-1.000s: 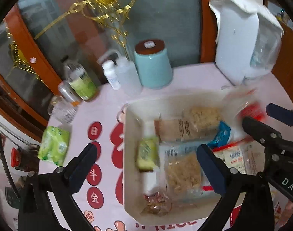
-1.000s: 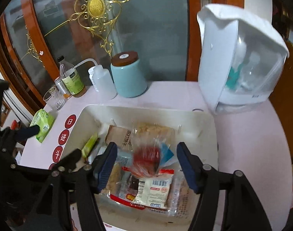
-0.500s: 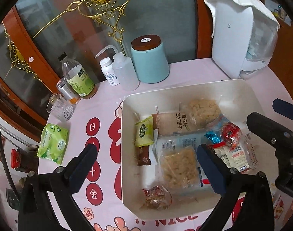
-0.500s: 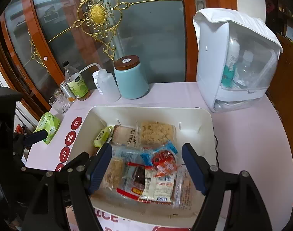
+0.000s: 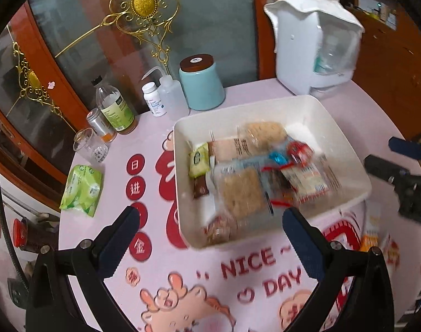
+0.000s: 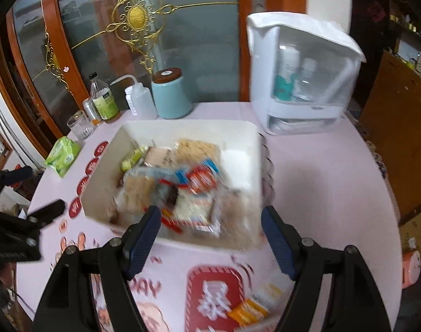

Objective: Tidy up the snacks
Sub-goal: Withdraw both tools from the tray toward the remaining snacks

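Snack packets [image 5: 254, 171] lie in the tray [image 5: 334, 127], canister [image 5: 202, 85] behind it.

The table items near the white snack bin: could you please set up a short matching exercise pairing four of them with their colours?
Things:
1. canister
2. tissue pack
3. squeeze bottle
4. tablecloth

Colours:
A. pink with red print
B. light blue with a brown lid
C. translucent white
D. green

Pairs: 1-B, 2-D, 3-C, 4-A
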Demonstrator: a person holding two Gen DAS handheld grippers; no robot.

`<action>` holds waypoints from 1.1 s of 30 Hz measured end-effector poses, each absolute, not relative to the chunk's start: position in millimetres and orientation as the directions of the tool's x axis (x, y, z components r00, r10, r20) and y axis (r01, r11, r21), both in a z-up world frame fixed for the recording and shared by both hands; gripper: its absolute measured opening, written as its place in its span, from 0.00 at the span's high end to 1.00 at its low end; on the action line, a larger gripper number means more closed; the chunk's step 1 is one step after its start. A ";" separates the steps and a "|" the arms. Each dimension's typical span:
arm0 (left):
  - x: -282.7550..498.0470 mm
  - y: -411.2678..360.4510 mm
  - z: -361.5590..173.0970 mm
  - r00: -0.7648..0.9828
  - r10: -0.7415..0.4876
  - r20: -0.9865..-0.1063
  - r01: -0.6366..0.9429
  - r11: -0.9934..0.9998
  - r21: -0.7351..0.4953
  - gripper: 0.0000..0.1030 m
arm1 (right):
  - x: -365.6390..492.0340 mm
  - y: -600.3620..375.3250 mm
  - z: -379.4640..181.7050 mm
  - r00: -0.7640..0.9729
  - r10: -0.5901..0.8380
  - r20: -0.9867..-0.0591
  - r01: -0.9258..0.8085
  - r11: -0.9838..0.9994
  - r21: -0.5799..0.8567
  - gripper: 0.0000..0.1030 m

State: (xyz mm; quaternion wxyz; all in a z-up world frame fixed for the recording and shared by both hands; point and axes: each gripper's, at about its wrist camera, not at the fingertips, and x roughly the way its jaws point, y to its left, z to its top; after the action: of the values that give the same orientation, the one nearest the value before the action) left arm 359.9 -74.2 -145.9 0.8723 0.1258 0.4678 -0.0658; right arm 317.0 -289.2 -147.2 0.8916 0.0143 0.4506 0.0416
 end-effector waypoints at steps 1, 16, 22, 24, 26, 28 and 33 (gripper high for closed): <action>349.8 -71.3 -143.7 0.553 -0.006 -0.833 0.241 0.958 0.153 0.00 | 306.8 -294.1 -145.3 0.592 0.077 -0.802 -0.051 0.997 0.058 0.27; 221.4 -60.3 -150.3 0.490 -0.147 -0.859 0.407 0.910 0.076 0.00 | 124.3 -367.4 -138.9 0.570 -0.094 -0.816 0.293 0.952 0.094 0.27; 188.0 -80.3 -165.2 0.446 -0.218 -0.868 0.486 0.873 0.031 0.00 | 72.4 -382.0 -152.2 0.537 -0.140 -0.832 0.372 0.924 0.085 0.27; 178.2 -94.7 -172.2 0.424 -0.232 -0.875 0.518 0.855 0.024 0.00 | 65.0 -385.2 -162.1 0.522 -0.131 -0.843 0.374 0.923 0.089 0.27; 173.3 -110.5 -177.5 0.406 -0.237 -0.883 0.540 0.841 0.023 0.00 | 64.0 -386.6 -173.2 0.513 -0.123 -0.850 0.364 0.927 0.085 0.27; 171.8 -124.7 -181.3 0.394 -0.241 -0.887 0.556 0.831 0.021 0.00 | 66.7 -387.0 -189.0 0.498 -0.111 -0.860 0.340 0.938 0.075 0.27; 178.8 -165.2 -189.3 0.359 -0.249 -0.900 0.562 0.827 -0.005 0.00 | 87.1 -386.5 -228.2 0.460 -0.037 -0.887 0.247 0.965 0.088 0.27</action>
State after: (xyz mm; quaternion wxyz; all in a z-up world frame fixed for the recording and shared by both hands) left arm 178.8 -165.2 -189.3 0.8098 0.1539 0.5079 -0.2502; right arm 87.1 -386.5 -228.2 0.8482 0.1027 0.5128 -0.0838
